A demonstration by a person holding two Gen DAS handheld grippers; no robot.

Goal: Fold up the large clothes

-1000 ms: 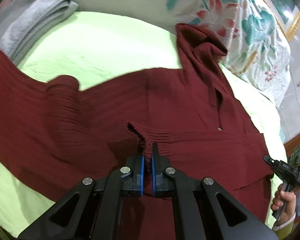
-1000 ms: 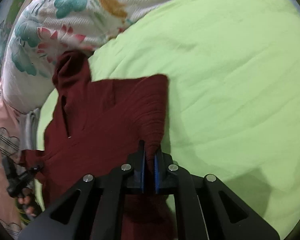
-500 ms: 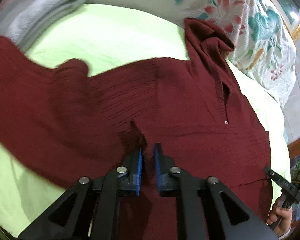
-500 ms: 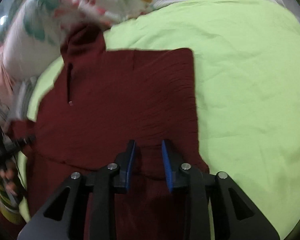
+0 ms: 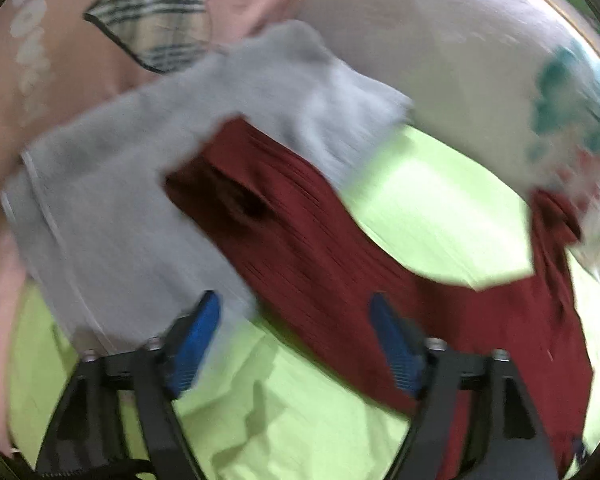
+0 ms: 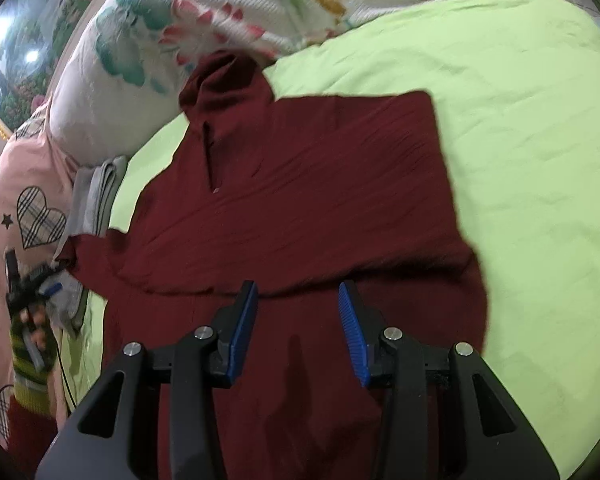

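Sweater (image 6: 300, 208), dark red and ribbed, lies spread on the bed (image 6: 520, 120) over a light green sheet, its high collar toward a flowered pillow (image 6: 148, 40). One side is folded in, leaving a straight edge down the right of the right wrist view. The other sleeve (image 5: 300, 248) stretches out flat, its cuff end reaching a folded grey garment (image 5: 112, 208) that sits beside a pink pillow (image 6: 24, 208) with checked hearts.

The right gripper (image 6: 300, 328) hangs over the lower body of the sweater, its blue-padded fingers (image 6: 242, 328) parted and opening, with nothing pinched between them.

The left gripper (image 5: 296, 340), blurred in its own view, is over the sleeve and the grey garment with its fingers (image 5: 196, 340) spread wide and still opening, gripping nothing. A hand (image 6: 32, 320) in a striped cuff holds it.
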